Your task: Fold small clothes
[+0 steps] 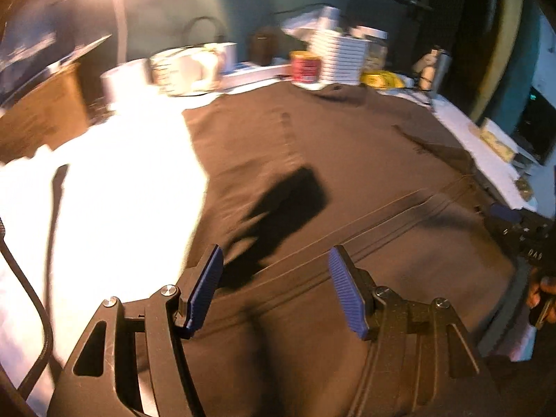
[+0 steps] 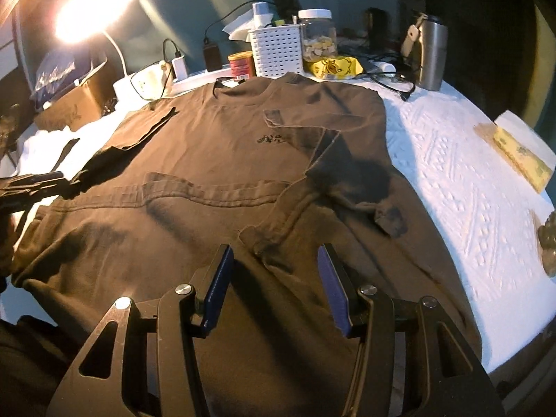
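Observation:
A brown T-shirt (image 2: 215, 160) lies spread on the white-covered table, its bottom part folded up so the hem (image 2: 208, 194) runs across the middle, and both sleeves are folded inward. It also shows in the left wrist view (image 1: 330, 160). My right gripper (image 2: 274, 257) is open and empty, hovering above the near fold of the shirt. My left gripper (image 1: 274, 257) is open and empty above the shirt's near left part. The right gripper also shows at the right edge of the left wrist view (image 1: 517, 222), and the left gripper at the left edge of the right wrist view (image 2: 38, 182).
The table's far edge holds a white basket (image 2: 276, 50), a jar (image 2: 318, 40), a red can (image 2: 241, 64), a yellow packet (image 2: 335, 66), a steel flask (image 2: 432, 54), chargers and cables. A cardboard box (image 2: 74, 102) and a lamp stand at the left. A flat box (image 2: 521, 153) lies at the right.

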Available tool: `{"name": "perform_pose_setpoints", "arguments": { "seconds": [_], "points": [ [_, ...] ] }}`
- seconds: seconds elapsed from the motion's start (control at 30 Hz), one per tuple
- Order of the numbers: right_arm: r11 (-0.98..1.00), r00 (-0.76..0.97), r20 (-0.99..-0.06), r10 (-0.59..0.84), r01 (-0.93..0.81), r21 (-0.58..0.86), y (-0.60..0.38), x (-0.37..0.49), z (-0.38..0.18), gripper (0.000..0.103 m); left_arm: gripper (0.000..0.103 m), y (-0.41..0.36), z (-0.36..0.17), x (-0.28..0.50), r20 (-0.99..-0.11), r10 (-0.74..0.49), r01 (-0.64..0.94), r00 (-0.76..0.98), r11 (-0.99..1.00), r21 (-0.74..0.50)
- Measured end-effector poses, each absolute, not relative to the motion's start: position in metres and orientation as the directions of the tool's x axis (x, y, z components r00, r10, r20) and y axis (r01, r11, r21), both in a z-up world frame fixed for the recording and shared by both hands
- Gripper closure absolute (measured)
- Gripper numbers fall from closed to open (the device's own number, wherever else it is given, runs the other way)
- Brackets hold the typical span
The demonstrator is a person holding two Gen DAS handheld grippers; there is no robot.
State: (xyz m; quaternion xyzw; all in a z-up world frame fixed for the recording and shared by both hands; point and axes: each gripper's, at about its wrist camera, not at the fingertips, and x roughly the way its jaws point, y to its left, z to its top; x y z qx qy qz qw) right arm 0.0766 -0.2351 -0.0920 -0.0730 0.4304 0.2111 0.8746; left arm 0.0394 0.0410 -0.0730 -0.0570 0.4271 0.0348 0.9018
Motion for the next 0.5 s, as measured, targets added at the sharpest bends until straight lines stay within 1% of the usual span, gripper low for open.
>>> {"name": "perform_pose_setpoints", "arguments": {
  "seconds": [0.1,0.13,0.17,0.2,0.23,0.27,0.5],
  "points": [
    [0.89,0.534,-0.791,0.3,-0.454,0.031,-0.228,0.08,-0.099,0.049,0.04,0.064,-0.078,0.022,-0.781,0.081,-0.19,0.619,0.981,-0.05],
    [0.891,0.538,-0.79,0.293,-0.454,0.022,-0.227,0.08,-0.101,0.051,0.04,0.071,-0.08,0.018,-0.785,0.097,-0.215,0.612,0.976,-0.046],
    [0.892,0.547,-0.785,0.292,-0.451,0.017,-0.228,0.079,-0.101,0.058,0.04,0.076,-0.083,0.014,-0.788,0.11,-0.235,0.606,0.971,-0.046],
    [0.892,0.544,-0.786,0.294,-0.452,0.021,-0.228,0.079,-0.102,0.08,0.04,0.08,-0.085,0.011,-0.79,0.117,-0.248,0.602,0.968,-0.046],
    [0.889,0.537,-0.785,0.309,-0.457,0.038,-0.23,0.077,-0.101,0.092,0.04,0.085,-0.087,0.008,-0.792,0.128,-0.264,0.596,0.964,-0.043],
    [0.888,0.528,-0.786,0.322,-0.457,0.057,-0.232,0.076,-0.1,0.095,0.04,0.088,-0.089,0.006,-0.793,0.133,-0.269,0.594,0.962,-0.04],
    [0.893,0.51,-0.789,0.342,-0.439,0.102,-0.252,0.053,-0.094,0.098,0.04,0.095,-0.1,-0.002,-0.798,0.175,-0.276,0.577,0.961,0.012]
  ]
}}
